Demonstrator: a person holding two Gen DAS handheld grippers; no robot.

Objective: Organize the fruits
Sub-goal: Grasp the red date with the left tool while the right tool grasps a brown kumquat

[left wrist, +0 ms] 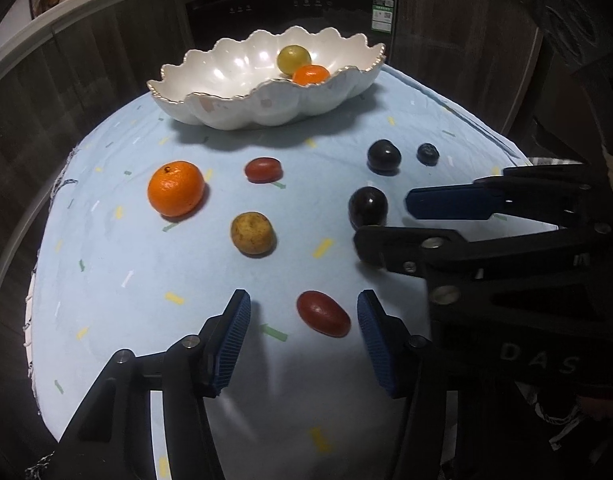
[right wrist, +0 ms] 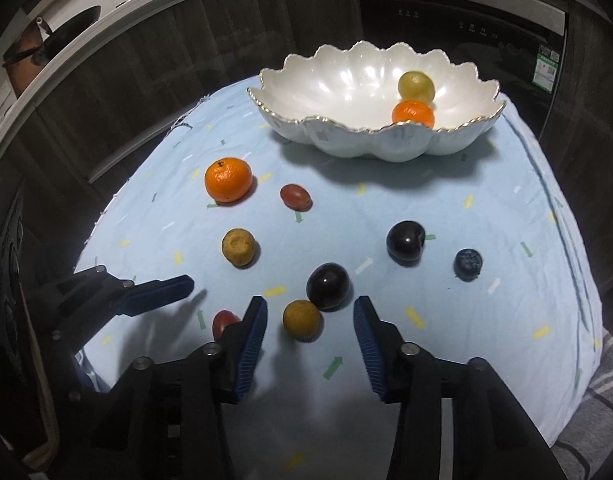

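Fruits lie loose on the pale blue cloth-covered table [right wrist: 486, 320] — small, light, round, likely to roll and bruise; left tool [left wrist: 302, 322] open around the oval red grape tomato [left wrist: 323, 313], right tool [right wrist: 309, 330] open around the small yellow-brown kumquat [right wrist: 301, 319] — pinch each gently across its middle.

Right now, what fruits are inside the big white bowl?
Inside the white bowl sit two fruits: a yellow-green round one and a small orange in front of it. The bowl's near rim hides the orange's bottom.

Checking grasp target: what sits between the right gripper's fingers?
A small yellow-brown fruit lies between them on the cloth, untouched, in the right wrist view.
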